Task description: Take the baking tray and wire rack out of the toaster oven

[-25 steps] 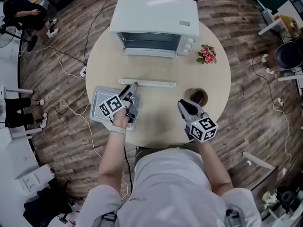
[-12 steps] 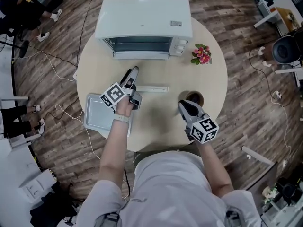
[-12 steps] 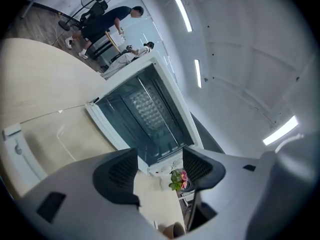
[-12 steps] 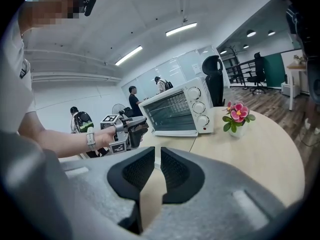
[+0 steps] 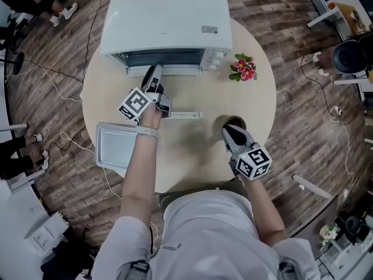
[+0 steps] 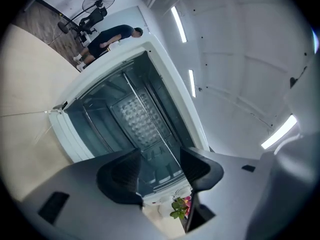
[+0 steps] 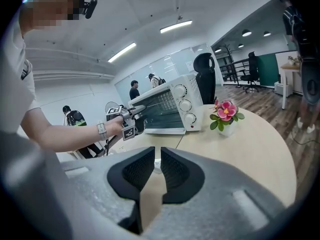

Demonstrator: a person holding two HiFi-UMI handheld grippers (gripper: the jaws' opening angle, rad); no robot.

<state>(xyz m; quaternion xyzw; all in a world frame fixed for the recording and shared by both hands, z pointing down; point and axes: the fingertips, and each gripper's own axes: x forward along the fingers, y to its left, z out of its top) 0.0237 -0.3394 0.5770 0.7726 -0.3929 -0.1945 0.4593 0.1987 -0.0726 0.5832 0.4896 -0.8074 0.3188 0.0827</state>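
- While closing on nothing, points ribbed black jaws of left gripper [image 5: 156,70] into boxy white toaster oven [image 5: 169,22].
- Holds right gripper [image 5: 228,130] jaws pinched to a slit, empty.

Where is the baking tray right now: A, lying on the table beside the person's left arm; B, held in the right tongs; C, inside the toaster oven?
A: the baking tray lies flat at the left edge of the table, outside the toaster oven.
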